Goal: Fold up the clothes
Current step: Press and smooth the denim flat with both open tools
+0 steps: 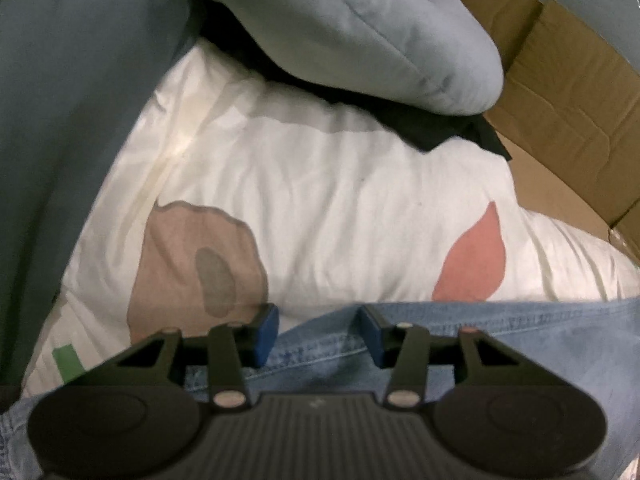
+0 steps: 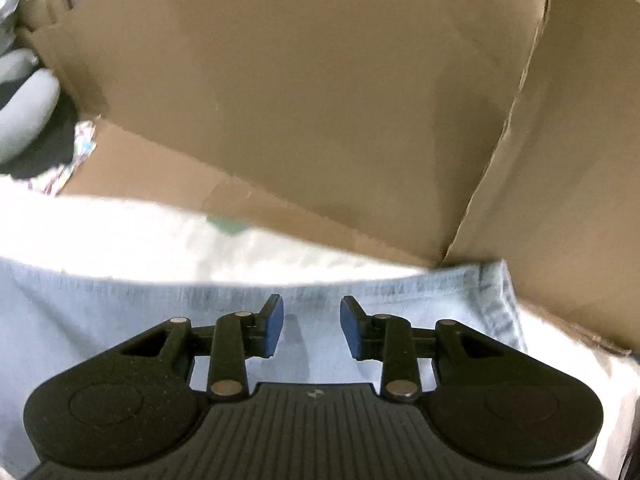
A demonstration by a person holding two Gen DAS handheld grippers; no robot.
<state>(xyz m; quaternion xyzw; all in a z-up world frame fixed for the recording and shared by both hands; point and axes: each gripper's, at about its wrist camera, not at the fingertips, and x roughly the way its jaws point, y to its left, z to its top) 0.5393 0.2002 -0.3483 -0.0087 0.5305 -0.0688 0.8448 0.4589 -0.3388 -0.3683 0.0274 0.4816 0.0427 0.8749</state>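
Jeans (image 1: 460, 344) flat on my white bedding (image 1: 320, 200) by the cardboard box (image 2: 320, 100), left gripper (image 1: 318, 338) and right gripper (image 2: 312, 326) both spread wide, holding nothing.

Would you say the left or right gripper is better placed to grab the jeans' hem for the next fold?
Probably the right gripper: open, over the jeans, hem corner close by. The left gripper, also open, shows no corner.

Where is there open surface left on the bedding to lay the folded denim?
The freest patch is the white sheet between the brown print and the pink print, just past the denim. Further back is crowded: a pale blue garment lies over black cloth. The cardboard box walls the right side.
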